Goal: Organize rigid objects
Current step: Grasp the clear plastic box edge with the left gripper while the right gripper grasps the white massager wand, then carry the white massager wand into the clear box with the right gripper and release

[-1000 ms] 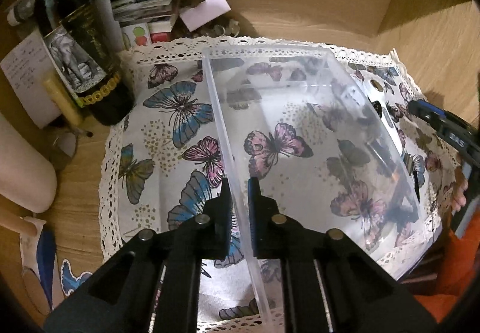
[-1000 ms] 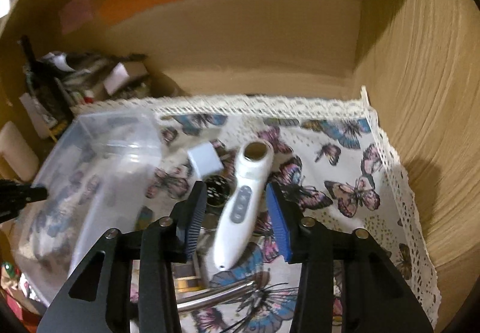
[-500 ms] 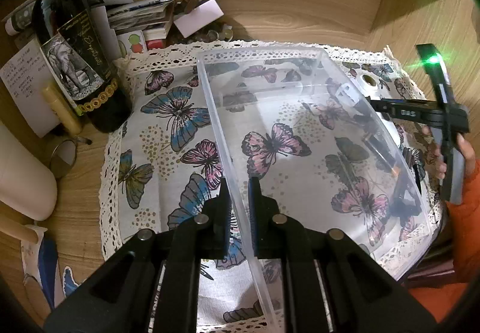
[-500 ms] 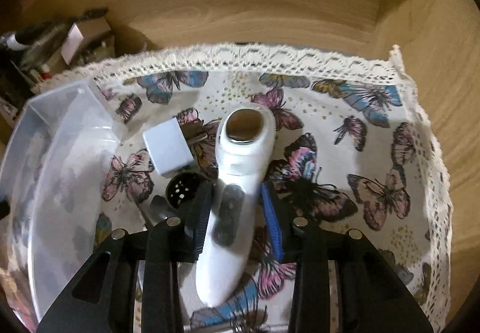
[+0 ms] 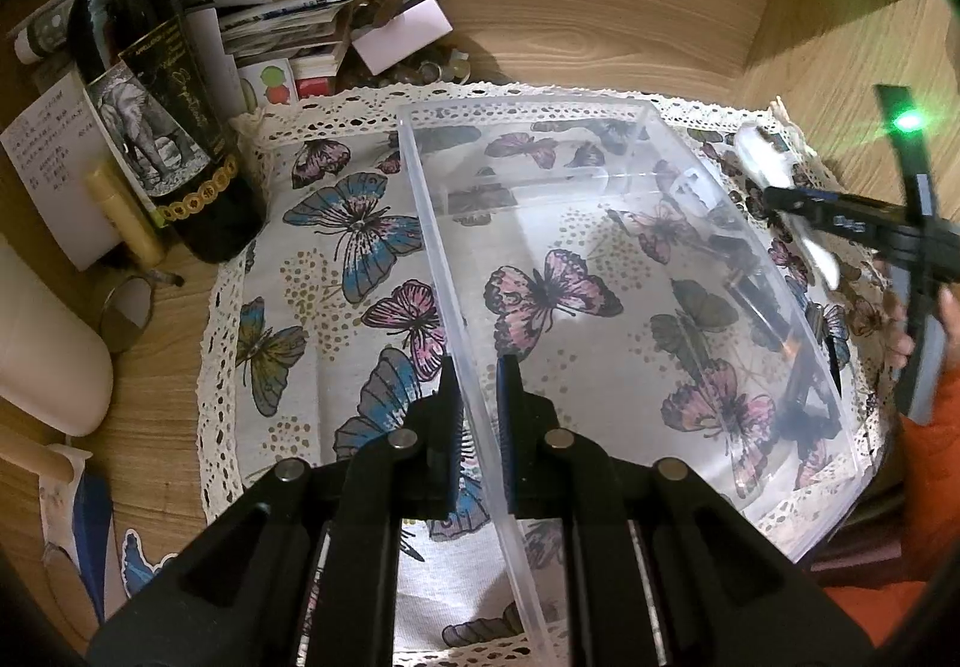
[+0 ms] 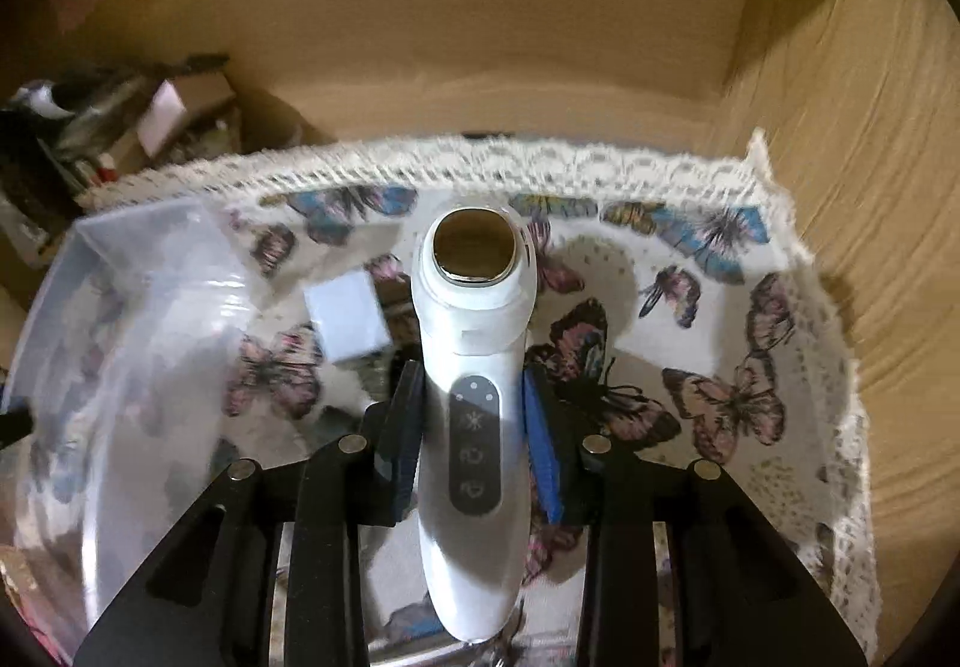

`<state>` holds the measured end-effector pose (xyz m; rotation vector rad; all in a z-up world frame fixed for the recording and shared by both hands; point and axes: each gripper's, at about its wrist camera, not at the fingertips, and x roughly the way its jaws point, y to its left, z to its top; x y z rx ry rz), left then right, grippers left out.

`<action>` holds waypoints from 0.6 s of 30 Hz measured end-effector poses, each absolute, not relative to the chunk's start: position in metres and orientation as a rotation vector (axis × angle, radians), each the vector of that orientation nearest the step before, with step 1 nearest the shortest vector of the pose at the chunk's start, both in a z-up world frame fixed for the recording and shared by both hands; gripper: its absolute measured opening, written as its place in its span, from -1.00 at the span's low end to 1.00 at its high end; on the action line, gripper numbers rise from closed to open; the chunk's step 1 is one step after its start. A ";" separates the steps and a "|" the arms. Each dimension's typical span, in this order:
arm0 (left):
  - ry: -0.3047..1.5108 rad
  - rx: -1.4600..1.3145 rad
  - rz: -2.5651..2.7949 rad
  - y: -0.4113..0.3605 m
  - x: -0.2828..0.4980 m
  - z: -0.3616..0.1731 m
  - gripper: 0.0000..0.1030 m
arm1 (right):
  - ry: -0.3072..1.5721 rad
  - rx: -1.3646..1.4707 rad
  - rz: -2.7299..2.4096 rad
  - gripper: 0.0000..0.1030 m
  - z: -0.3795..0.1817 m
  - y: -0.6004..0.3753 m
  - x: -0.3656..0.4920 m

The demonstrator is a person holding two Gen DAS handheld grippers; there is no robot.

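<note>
2 fingers of the right gripper point(image 6: 471, 415) press the sides of a white handheld device point(image 6: 474, 397) at mid-frame in the right wrist view, holding it around its dark button panel, its round metal head pointing up the frame. Its lower end is partly cut off by the gripper body. Whether the device is lifted clear of the butterfly cloth point(image 6: 720, 367) cannot be told. Just left of it lies a small white block point(image 6: 345, 316), blurred. Dark small things beneath the device are hidden or too blurred to name.

At the left of that view sits the clear plastic bin point(image 6: 120, 367), its lower part cut off. In the left wrist view, the left gripper point(image 5: 477, 403) is closed narrowly on the bin's near wall point(image 5: 468, 367), low in the frame. Items seen through the far wall are distorted. A dark wine bottle point(image 5: 162, 114) stands at upper left on the wooden tabletop point(image 5: 150, 367) among papers point(image 5: 240, 0), some out of frame.
</note>
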<state>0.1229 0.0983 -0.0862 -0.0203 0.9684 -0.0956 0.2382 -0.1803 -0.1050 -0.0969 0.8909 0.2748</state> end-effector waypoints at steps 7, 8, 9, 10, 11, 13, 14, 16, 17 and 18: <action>0.953 0.004 -0.077 0.096 0.122 -0.086 -0.79 | 0.770 -0.131 0.363 -0.44 -0.061 -0.155 0.197; 0.951 0.007 -0.076 0.096 0.122 -0.087 -0.79 | 0.756 -0.134 0.378 -0.44 -0.059 -0.147 0.195; 0.948 0.010 -0.074 0.095 0.122 -0.087 -0.79 | 0.737 -0.136 0.398 -0.44 -0.054 -0.140 0.189; 0.944 0.014 -0.071 0.095 0.122 -0.087 -0.79 | 0.727 -0.135 0.415 -0.43 -0.051 -0.135 0.189; 0.942 0.016 -0.071 0.095 0.122 -0.087 -0.79 | 0.720 -0.134 0.431 -0.43 -0.051 -0.128 0.191; 0.939 0.017 -0.071 0.095 0.121 -0.087 -0.79 | 0.710 -0.132 0.471 -0.43 -0.050 -0.115 0.187; 0.937 0.017 -0.071 0.095 0.121 -0.087 -0.79 | 0.708 -0.137 0.495 -0.43 -0.049 -0.107 0.185; 0.932 0.019 -0.073 0.095 0.120 -0.087 -0.78 | 0.706 -0.150 0.519 -0.43 -0.051 -0.097 0.181; 0.930 0.019 -0.073 0.095 0.120 -0.088 -0.79 | 0.706 -0.159 0.530 -0.43 -0.052 -0.091 0.179; 0.927 0.020 -0.073 0.095 0.120 -0.088 -0.79 | 0.714 -0.166 0.546 -0.43 -0.055 -0.084 0.178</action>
